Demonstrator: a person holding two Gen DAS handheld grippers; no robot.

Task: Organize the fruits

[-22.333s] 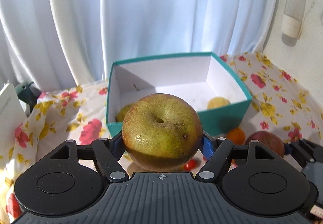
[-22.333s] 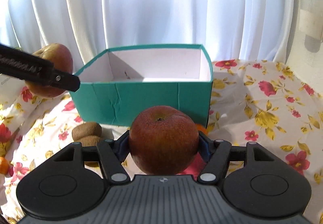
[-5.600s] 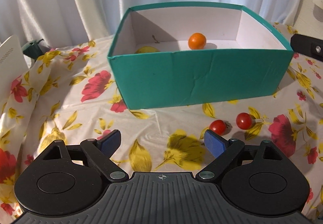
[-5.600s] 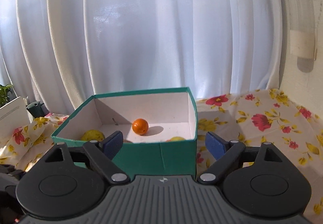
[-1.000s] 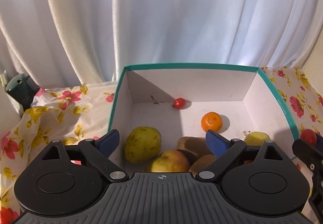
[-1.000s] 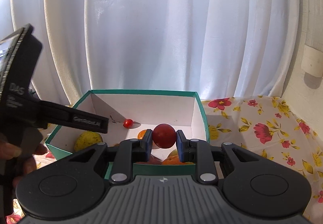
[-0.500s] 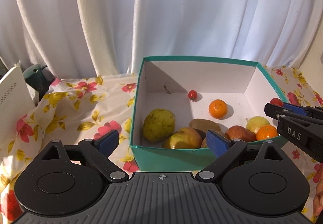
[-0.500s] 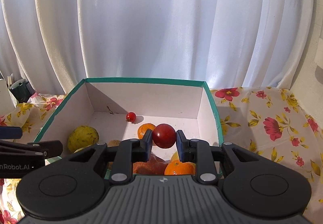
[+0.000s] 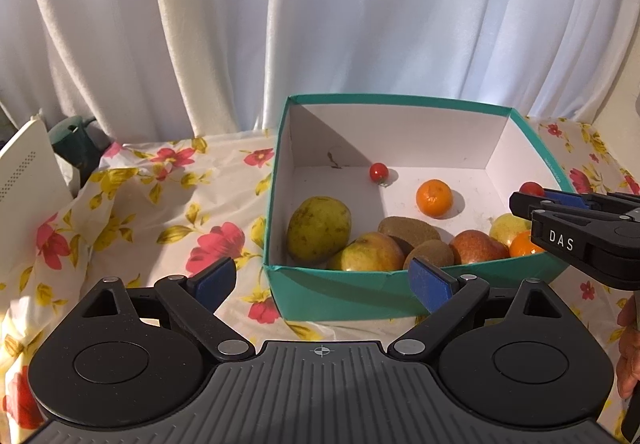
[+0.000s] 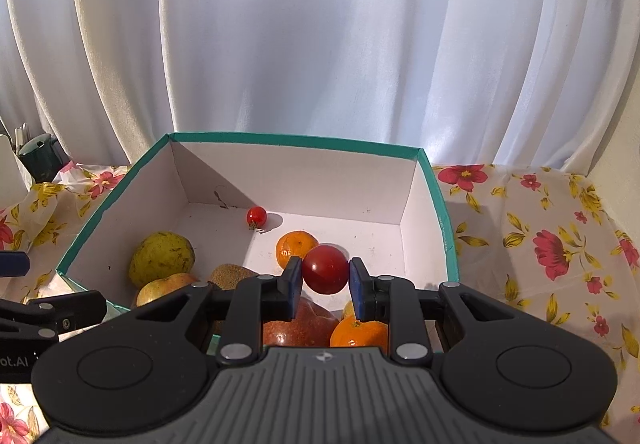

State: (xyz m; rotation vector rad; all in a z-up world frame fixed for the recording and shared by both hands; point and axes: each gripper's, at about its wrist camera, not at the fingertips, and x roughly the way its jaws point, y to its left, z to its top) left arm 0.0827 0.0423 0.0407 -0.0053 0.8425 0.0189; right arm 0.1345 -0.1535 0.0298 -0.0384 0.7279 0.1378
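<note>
- So the right gripper [image 10: 325, 276] has its fingers clamped on a cherry tomato [image 10: 325, 269], up over the teal box [image 10: 442, 220] (right side).
- Left gripper [image 9: 320, 280] has fingers spread wide, holding nothing, at the box's near wall.
- Inside: another cherry tomato [image 9: 378, 171], mandarins, kiwis, apples, a pear [image 9: 319, 229].

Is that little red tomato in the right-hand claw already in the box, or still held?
Held. The right gripper pinches the cherry tomato between both pads, above the fruit in the teal box.
</note>
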